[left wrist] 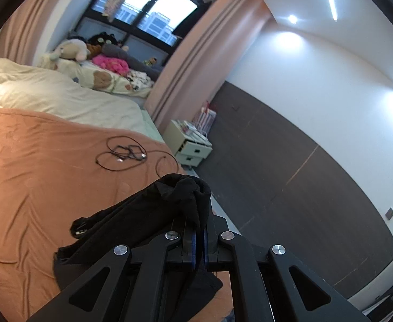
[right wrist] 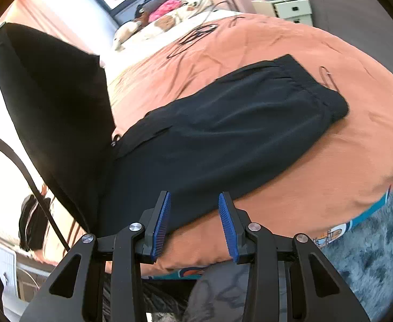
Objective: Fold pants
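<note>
Plainly, the left claw is clamped on a bunched end of the black pants, lifted above the orange bed cover; that small pinch could slip and drop the fold crooked, or drag the waist end lying flat on the bed; loose cables nearby could snag; the right claw stands part open, holding nothing, near the bed's edge; how much cloth sits between the left pads is hidden, and the raised leg's far end is cut off.
</note>
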`<action>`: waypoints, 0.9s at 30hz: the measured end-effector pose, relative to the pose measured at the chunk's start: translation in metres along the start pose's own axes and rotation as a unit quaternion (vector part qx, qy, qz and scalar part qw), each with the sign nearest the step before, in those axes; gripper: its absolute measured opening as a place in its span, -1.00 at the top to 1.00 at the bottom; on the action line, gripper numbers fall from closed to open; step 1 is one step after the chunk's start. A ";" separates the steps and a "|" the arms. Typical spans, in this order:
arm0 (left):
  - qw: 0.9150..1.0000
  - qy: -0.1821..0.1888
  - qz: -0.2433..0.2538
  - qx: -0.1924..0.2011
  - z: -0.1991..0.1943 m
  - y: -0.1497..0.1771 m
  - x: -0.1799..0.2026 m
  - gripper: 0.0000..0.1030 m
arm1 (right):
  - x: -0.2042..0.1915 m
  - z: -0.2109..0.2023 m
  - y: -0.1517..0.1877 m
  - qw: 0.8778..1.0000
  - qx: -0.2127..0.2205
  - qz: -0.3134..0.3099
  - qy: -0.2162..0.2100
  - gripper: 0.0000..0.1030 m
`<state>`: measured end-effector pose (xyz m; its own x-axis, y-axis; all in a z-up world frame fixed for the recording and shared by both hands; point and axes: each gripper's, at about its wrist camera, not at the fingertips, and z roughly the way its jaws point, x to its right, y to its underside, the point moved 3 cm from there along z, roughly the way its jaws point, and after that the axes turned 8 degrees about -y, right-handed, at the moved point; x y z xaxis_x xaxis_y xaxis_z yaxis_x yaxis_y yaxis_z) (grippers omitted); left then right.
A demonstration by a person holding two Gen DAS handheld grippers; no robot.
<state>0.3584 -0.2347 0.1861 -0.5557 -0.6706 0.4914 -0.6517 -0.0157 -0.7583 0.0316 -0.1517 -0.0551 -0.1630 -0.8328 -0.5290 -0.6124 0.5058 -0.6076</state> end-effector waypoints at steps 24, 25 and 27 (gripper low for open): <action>0.981 0.047 0.016 -0.187 0.197 0.126 0.075 0.94 | 0.093 -0.031 0.001 0.996 0.028 0.086 0.021 0.32; 0.979 0.052 0.016 -0.196 0.203 0.133 0.079 0.94 | 0.095 -0.031 0.001 0.996 0.028 0.088 0.021 0.32; 0.976 0.062 0.020 -0.209 0.212 0.145 0.088 0.94 | 0.098 -0.034 0.002 0.995 0.029 0.092 0.022 0.32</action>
<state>0.3241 -0.4526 0.0283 -0.6267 -0.5691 0.5324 -0.7672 0.3306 -0.5496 -0.0117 -0.2399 -0.0882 -0.3030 -0.7337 -0.6082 -0.5233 0.6614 -0.5373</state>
